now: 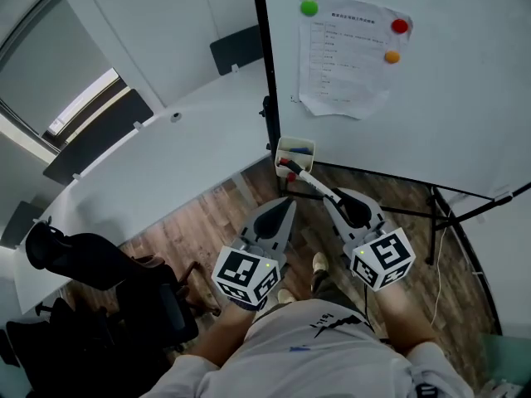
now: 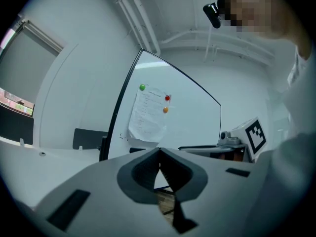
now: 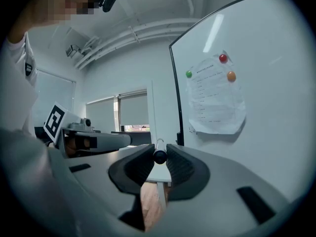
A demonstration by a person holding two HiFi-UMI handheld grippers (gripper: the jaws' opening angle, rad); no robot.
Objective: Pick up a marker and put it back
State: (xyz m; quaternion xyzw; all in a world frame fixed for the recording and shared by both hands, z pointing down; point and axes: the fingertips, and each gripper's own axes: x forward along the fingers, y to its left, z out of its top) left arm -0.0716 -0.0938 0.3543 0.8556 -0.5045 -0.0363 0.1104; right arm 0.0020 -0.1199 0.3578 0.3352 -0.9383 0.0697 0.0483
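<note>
This is looking like an office: a whiteboard (image 1: pixel 431 81) is standing ahead of the fingers (image 1: pixel 278 222), a printed sheet (image 1: pixel 344 56) hanging on it under coloured magnets (image 1: pixel 309 7); a white desk (image 1: pixel 166 164) is running left of them, an office chair (image 1: pixel 91 264) sitting behind.

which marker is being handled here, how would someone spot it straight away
Find the whiteboard with the paper sheet pinned on it; a small white holder sits at its lower left corner. Just in front of that holder, the right gripper is shut on a slim white-barrelled marker. It is the only marker outside the holder, clamped between grey jaws.
</note>
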